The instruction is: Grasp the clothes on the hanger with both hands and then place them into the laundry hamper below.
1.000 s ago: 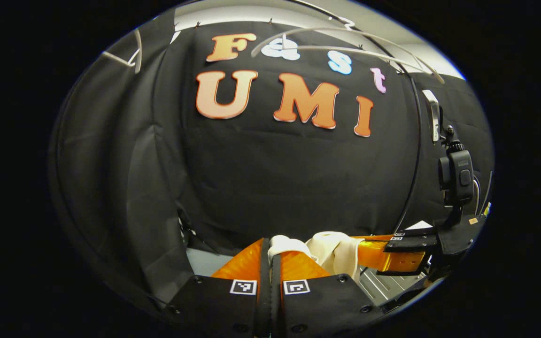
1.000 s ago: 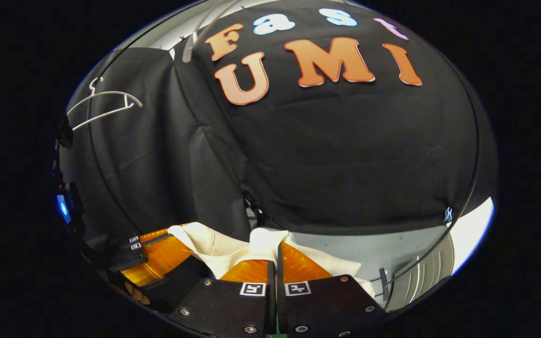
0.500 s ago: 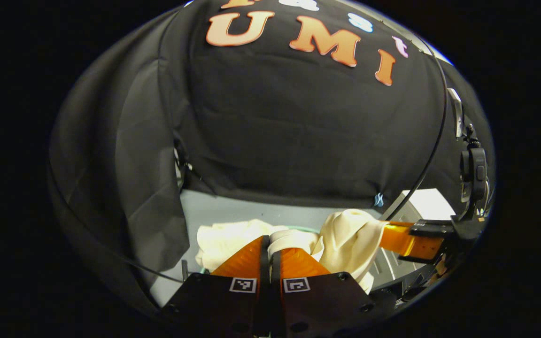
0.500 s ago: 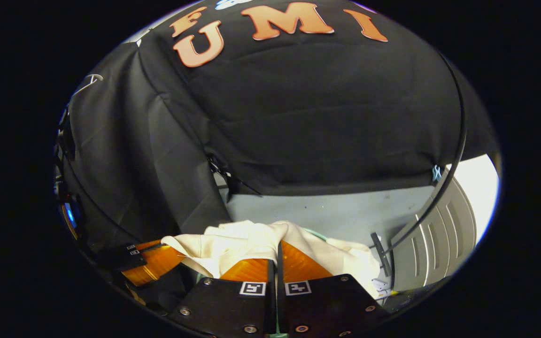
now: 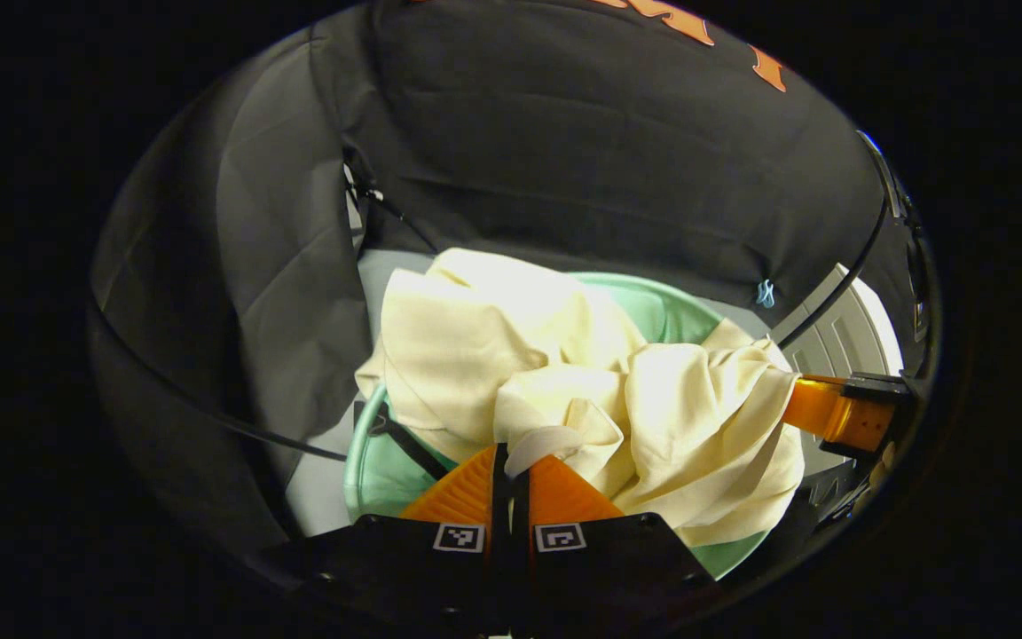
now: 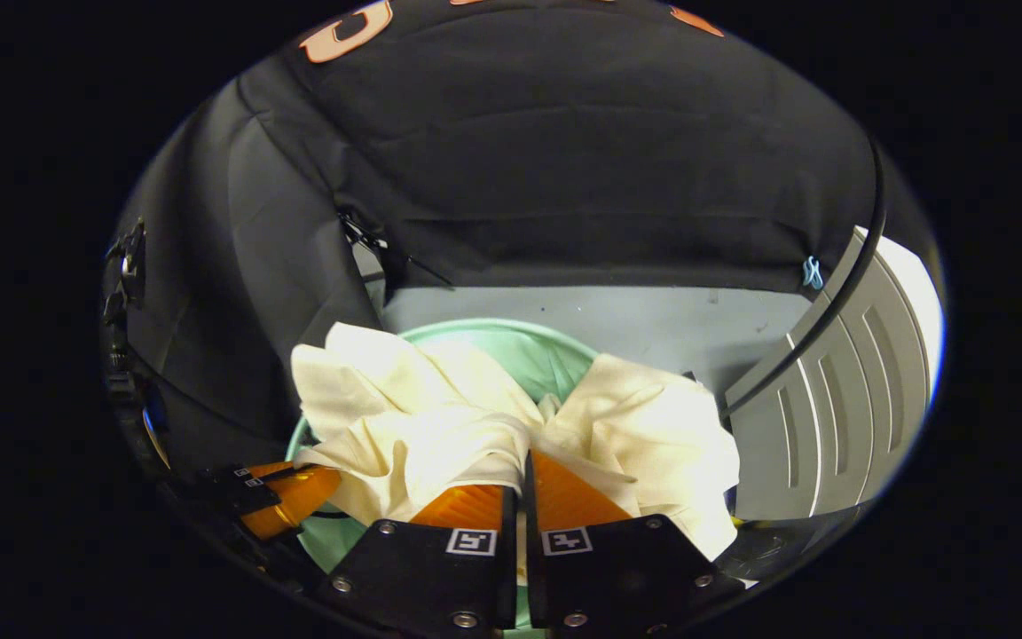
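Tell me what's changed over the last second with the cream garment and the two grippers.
Both grippers have come down: the wall lettering slid up out of sight and the green hamper rose into view below. The cream garment now hangs bunched over the hamper. Unchanged: the left gripper and right gripper stay shut on the garment; nothing has been let go.

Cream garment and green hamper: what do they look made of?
Cream garment: looks like thin woven fabric, matte, perhaps cotton; it crumples into soft folds where the left gripper and right gripper pinch it.
Green hamper: probably soft fabric or mesh on a round hoop; the wall wrinkles while the rim keeps its curve.
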Available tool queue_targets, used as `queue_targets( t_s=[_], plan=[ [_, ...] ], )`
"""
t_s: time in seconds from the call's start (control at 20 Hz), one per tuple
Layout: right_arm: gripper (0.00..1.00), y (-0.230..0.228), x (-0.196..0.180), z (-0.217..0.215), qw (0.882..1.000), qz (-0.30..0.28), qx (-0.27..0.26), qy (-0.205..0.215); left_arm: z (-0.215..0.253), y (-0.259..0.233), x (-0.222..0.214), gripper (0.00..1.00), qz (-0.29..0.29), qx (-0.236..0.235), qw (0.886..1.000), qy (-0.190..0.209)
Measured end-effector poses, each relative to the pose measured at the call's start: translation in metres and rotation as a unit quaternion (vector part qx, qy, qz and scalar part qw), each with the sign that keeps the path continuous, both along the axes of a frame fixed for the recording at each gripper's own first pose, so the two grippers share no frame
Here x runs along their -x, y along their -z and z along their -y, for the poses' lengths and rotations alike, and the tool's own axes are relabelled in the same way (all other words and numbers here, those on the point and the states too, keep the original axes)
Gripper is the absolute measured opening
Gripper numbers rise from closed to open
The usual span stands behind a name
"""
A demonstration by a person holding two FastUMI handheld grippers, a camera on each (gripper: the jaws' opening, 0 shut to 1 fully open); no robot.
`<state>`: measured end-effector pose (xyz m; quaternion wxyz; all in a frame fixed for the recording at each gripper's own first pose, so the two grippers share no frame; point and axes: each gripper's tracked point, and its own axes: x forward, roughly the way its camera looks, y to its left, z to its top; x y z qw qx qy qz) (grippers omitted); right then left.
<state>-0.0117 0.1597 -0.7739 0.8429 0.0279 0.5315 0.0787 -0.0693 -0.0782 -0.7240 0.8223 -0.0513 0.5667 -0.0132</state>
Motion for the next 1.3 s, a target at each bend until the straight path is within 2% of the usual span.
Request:
queue_targets(
  t_s=[0.2, 0.3, 0.35, 0.4, 0.45, 0.55, 0.6, 0.7, 0.75, 0.9, 0.95, 1.1, 1.15, 1.2, 1.3],
  plan=[
    [0.1, 0.035, 0.018, 0.005, 0.999, -0.043, 0.005, 0.007, -0.005, 0.033, 0.022, 0.07, -0.048, -0.023, 0.999, 0.005],
    [0.11, 0.044, 0.028, 0.004, 0.998, -0.06, 0.004, 0.006, 0.0, 0.043, 0.031, 0.13, -0.065, -0.021, 0.998, 0.011],
    [0.05, 0.049, 0.033, 0.003, 0.997, -0.07, 0.005, 0.005, 0.002, 0.045, 0.034, 0.18, -0.07, -0.017, 0.997, 0.01],
    [0.14, 0.053, 0.037, 0.004, 0.997, -0.081, 0.009, 0.005, 0.004, 0.047, 0.038, 0.23, -0.075, -0.013, 0.997, 0.009],
    [0.15, 0.057, 0.041, 0.006, 0.996, -0.087, 0.016, 0.003, 0.006, 0.048, 0.039, 0.32, -0.076, -0.009, 0.997, 0.008],
    [0.3, 0.057, 0.044, 0.007, 0.996, -0.089, 0.026, -0.002, 0.008, 0.043, 0.039, 0.48, -0.076, -0.004, 0.997, 0.007],
    [0.44, 0.055, 0.047, 0.005, 0.995, -0.09, 0.028, -0.004, 0.008, 0.041, 0.037, 0.53, -0.072, -0.005, 0.997, 0.007],
    [0.59, 0.05, 0.047, 0.004, 0.996, -0.088, 0.026, -0.002, 0.01, 0.033, 0.037, 0.84, -0.066, -0.001, 0.998, 0.004],
    [0.63, 0.045, 0.045, 0.007, 0.996, -0.083, 0.027, 0.004, 0.01, 0.031, 0.035, 1.0, -0.065, 0.003, 0.998, 0.002],
    [0.87, 0.026, 0.035, 0.016, 0.998, -0.062, 0.024, 0.024, 0.006, 0.017, 0.032, 0.98, -0.052, -0.008, 0.999, -0.003],
    [0.91, 0.019, 0.033, 0.022, 0.998, -0.058, 0.023, 0.03, 0.007, 0.012, 0.031, 0.99, -0.045, -0.013, 0.999, -0.005],
    [0.93, -0.01, 0.022, 0.026, 0.999, -0.033, 0.016, 0.037, -0.002, -0.014, 0.017, 0.99, -0.014, -0.02, 1.0, -0.011],
    [0.86, -0.021, 0.016, 0.028, 0.999, -0.021, 0.017, 0.038, -0.004, -0.026, 0.011, 0.99, 0.001, -0.018, 1.0, -0.015],
    [0.93, -0.033, 0.012, 0.03, 0.999, -0.007, 0.018, 0.038, -0.005, -0.038, 0.004, 1.0, 0.014, -0.017, 1.0, -0.02],
    [0.93, -0.057, 0.005, 0.031, 0.999, 0.016, 0.013, 0.038, -0.006, -0.063, -0.009, 0.99, 0.044, -0.018, 0.999, -0.024]
  ],
)
